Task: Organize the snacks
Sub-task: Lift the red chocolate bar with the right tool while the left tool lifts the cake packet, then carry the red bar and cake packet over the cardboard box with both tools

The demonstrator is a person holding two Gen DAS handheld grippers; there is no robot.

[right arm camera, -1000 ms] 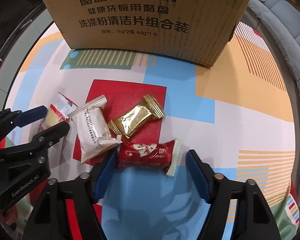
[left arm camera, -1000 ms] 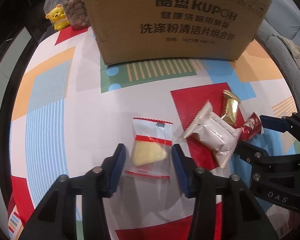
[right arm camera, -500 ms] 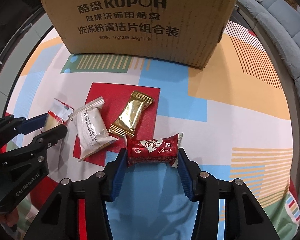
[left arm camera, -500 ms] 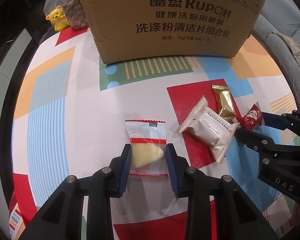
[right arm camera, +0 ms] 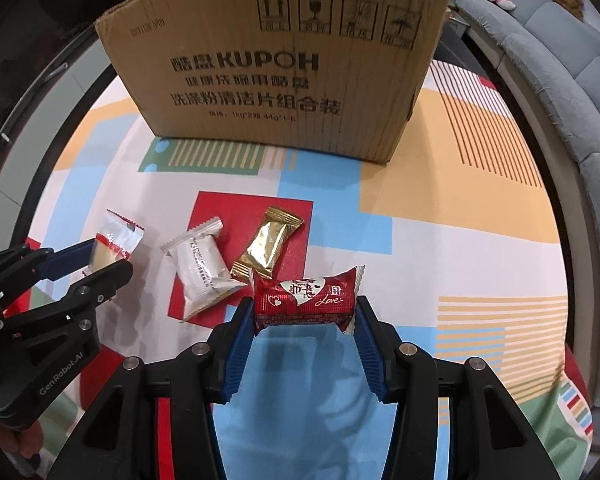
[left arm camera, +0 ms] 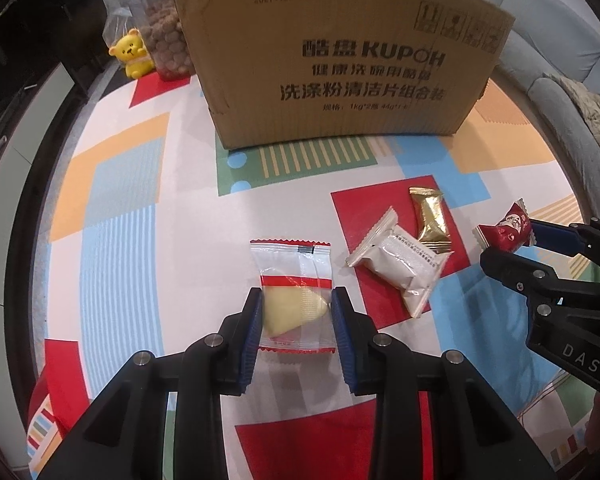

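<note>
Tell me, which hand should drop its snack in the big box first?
Probably the right. Both grippers hold a snack, but the right gripper with the red snack looks nearer the cardboard box than the left gripper with its yellow snack.

Left tool (left arm camera: 296, 312) and right tool (right arm camera: 305, 309), both pointed steeply downward, each clamped on a packet.

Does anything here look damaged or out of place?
Only small wear: the brown cardboard box has a frayed, torn top edge and a torn lower-left corner. The white-wrapped snack and gold foil snack lie loose on the patterned tablecloth.
</note>
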